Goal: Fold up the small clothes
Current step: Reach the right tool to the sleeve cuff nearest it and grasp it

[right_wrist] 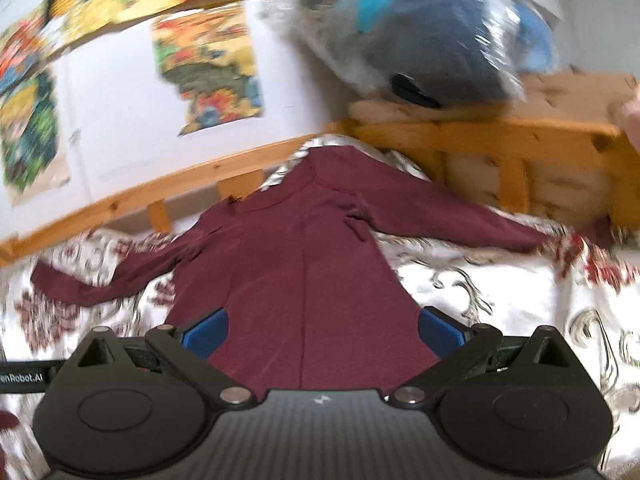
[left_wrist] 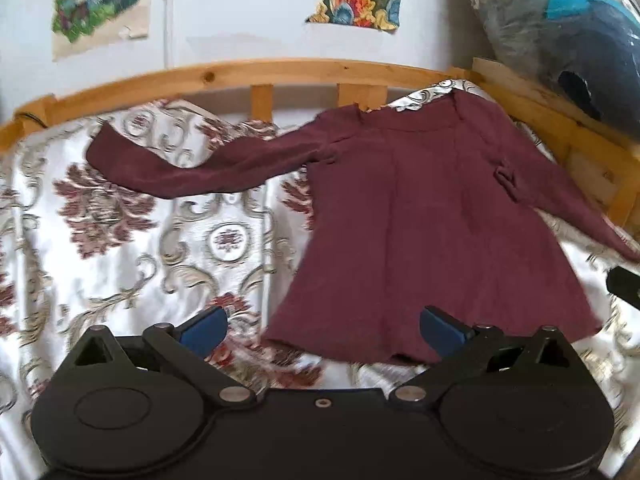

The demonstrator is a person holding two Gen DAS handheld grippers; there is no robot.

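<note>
At the bottom of each frame, the left gripper [left_wrist: 323, 330] and right gripper [right_wrist: 323, 330] hold their jaws wide apart, gripping nothing. The maroon long-sleeved top [left_wrist: 424, 216] lies flat on the patterned bedspread [left_wrist: 132, 240], sleeves spread, hem nearest both jaws. The wooden bed rail [left_wrist: 248, 74] borders the far edge.

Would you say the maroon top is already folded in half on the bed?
No, the maroon top lies spread flat on the patterned bedspread, both sleeves stretched outward.
</note>
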